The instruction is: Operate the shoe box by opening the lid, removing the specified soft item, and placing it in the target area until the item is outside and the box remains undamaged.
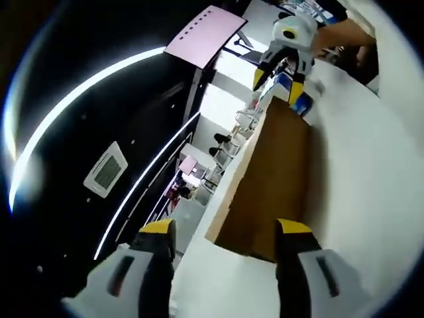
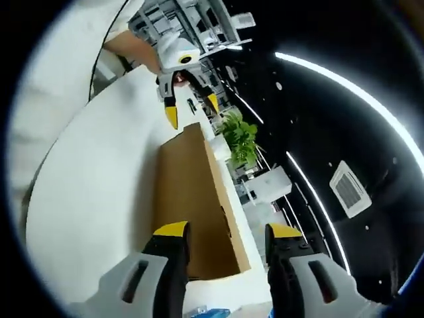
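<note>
**Harsh contrast, strong fisheye bend**

Both my views are split between a very bright half and a very dark one. The white desk is lit hard and nearly blown out, with little surface detail left. The ceiling is almost black, cut by long light strips that glare white and bend into arcs from the lens distortion. In the left gripper view a pale panel glows pinkish and overexposed. The brown box is evenly lit, with a soft shadow along its edge. Distant furniture is small and smeared. My own gripper looks slightly soft up close.
</note>
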